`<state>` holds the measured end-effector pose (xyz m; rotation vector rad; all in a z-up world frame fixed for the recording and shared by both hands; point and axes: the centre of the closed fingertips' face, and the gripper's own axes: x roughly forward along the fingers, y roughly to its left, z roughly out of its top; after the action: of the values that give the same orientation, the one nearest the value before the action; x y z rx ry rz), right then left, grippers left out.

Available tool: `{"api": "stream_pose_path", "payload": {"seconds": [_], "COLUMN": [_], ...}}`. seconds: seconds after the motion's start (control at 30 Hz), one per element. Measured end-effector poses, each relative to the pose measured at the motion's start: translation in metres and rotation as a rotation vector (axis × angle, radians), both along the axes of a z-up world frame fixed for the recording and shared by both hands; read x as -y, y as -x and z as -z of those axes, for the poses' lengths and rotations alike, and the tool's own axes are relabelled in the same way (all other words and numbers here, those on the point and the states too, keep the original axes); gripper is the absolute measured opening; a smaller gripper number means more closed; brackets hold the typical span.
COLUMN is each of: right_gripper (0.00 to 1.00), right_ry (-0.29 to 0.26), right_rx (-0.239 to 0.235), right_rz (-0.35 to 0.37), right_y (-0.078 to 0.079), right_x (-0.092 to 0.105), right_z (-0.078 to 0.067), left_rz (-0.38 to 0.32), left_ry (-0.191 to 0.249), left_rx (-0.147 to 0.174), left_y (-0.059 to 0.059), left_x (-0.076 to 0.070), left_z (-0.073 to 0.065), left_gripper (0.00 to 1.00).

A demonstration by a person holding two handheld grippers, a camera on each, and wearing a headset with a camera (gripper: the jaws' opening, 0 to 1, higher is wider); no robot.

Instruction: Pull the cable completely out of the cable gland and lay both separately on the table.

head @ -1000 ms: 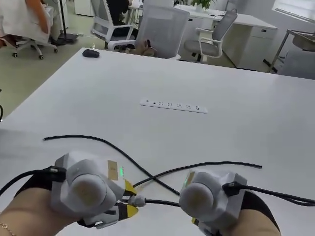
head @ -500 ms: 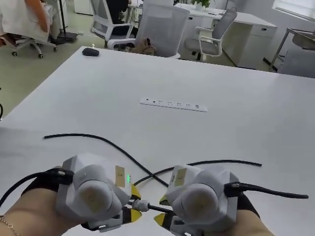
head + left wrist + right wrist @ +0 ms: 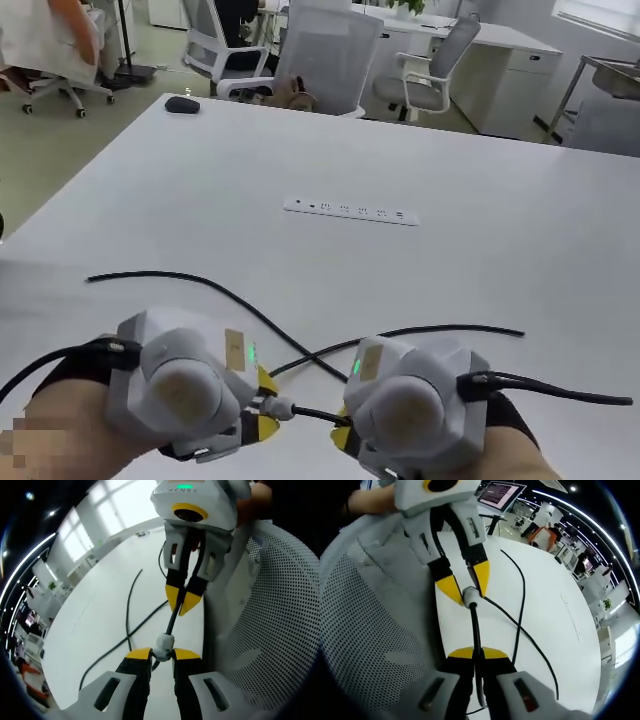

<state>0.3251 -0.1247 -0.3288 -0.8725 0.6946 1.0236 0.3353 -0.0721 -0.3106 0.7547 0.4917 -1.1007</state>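
The left hand-held gripper is closed on the cable gland at the near edge of the counter. The right hand-held gripper is clamped on the cable just beside the gland, at its 3 o'clock in the head view. The cable's long axis runs straight between the two jaw sets, 9 to 3 o'clock, so extraction likely calls for drawing the right hand-held gripper toward 3 o'clock while the left holds the gland fixed.
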Motion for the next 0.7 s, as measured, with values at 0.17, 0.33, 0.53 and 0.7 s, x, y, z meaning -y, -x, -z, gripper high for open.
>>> {"api": "stream_pose_path", "payload": {"seconds": [0.17,0.33,0.53,0.7], "right_gripper": [0.03,0.03,0.30,0.25], "right_ry": [0.114,0.168,0.039,-0.105], "right_rx": [0.023,0.027,-0.049,-0.058], "right_rz": [0.093,0.145,0.050,-0.059], "right_y": [-0.011,-0.017,0.001,0.012], "right_x": [0.028,0.045,0.012,-0.024], "right_z": [0.006,0.009,0.012,-0.005], "left_rz": [-0.038,-0.059,-0.018,0.049], "left_ry": [-0.008,-0.007,-0.036,-0.047], "left_rx": [0.002,0.003,0.002,0.003], "left_y": [-0.005,-0.006,0.001,0.011], "left_x": [-0.008,-0.012,-0.007,0.008], "left_z": [-0.001,-0.002,0.003,0.005], "left_gripper": [0.17,0.17,0.17,0.17]}}
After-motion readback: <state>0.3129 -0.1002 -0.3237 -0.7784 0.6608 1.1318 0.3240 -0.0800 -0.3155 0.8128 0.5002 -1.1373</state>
